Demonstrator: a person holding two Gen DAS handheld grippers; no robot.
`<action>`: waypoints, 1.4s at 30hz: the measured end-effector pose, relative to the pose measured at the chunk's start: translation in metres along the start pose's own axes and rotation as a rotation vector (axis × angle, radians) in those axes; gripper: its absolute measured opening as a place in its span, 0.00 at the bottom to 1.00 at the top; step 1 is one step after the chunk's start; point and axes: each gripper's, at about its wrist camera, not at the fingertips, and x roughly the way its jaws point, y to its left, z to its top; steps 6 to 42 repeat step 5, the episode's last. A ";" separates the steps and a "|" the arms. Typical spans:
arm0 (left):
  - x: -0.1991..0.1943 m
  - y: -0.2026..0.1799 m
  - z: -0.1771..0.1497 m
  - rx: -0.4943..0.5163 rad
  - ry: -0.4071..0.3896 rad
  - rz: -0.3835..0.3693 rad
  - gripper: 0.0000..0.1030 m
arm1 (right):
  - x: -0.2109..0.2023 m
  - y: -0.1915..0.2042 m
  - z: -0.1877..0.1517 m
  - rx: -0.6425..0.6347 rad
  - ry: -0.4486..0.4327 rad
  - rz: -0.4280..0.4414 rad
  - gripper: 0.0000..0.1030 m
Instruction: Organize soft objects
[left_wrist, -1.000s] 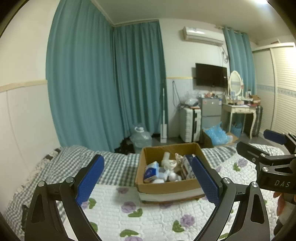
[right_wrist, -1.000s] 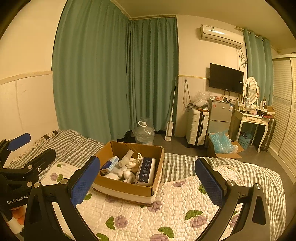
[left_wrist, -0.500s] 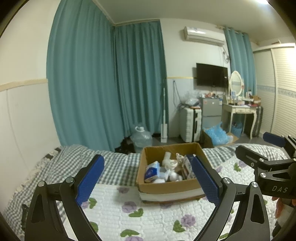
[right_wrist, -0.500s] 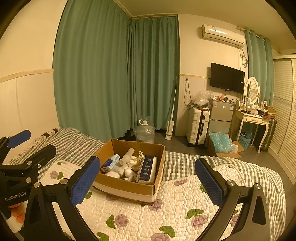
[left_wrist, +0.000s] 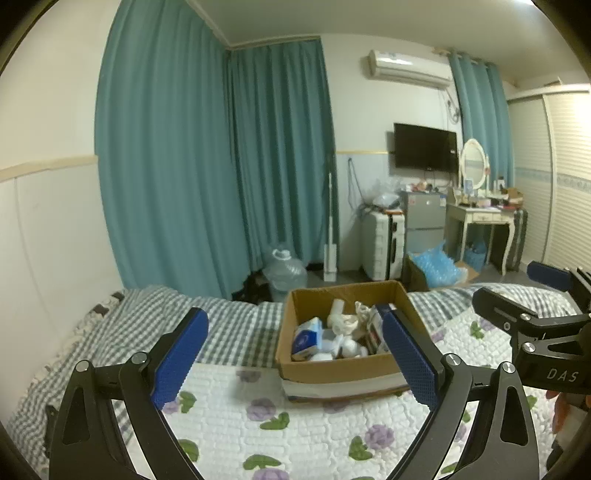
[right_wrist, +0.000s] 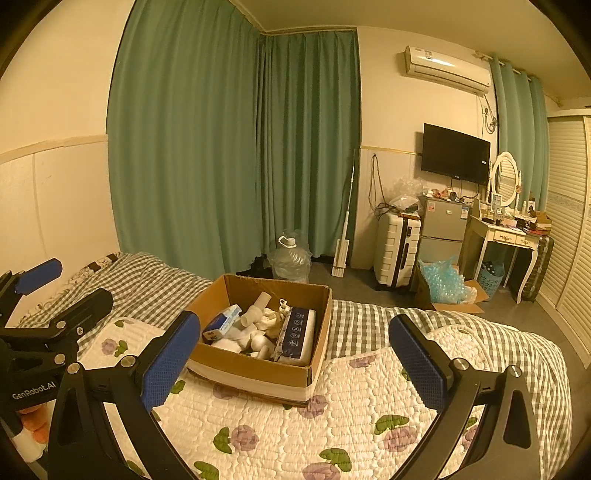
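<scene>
An open cardboard box (left_wrist: 332, 369) (right_wrist: 255, 373) sits on the floral quilt of the bed. It holds several soft items: a blue and white tissue pack (left_wrist: 306, 338) (right_wrist: 221, 323), white rolled pieces (right_wrist: 255, 314), a crumpled cream cloth (left_wrist: 364, 314) and a dark blue wipes pack (right_wrist: 297, 332). My left gripper (left_wrist: 295, 356) is open and empty, held above the quilt in front of the box. My right gripper (right_wrist: 295, 360) is open and empty, just right of the left one, facing the same box. Each gripper shows at the edge of the other's view.
The bed has a white quilt (right_wrist: 332, 424) with purple flowers over a checked sheet (left_wrist: 229, 325). Beyond the bed stand a water jug (right_wrist: 290, 258), a white suitcase (right_wrist: 397, 251), a small fridge (right_wrist: 445, 229), a dressing table (right_wrist: 511, 236) and teal curtains (left_wrist: 221, 166).
Both views shifted only slightly; the box sits a touch further right in each view. Both grippers stay open and empty.
</scene>
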 end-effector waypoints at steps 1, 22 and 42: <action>0.000 0.000 0.000 -0.001 -0.001 0.000 0.94 | 0.000 0.000 0.000 -0.002 0.001 0.001 1.00; -0.001 -0.001 -0.001 0.003 -0.002 -0.006 0.94 | 0.001 0.001 0.000 -0.003 0.003 0.000 1.00; -0.001 -0.001 -0.001 0.003 -0.002 -0.006 0.94 | 0.001 0.001 0.000 -0.003 0.003 0.000 1.00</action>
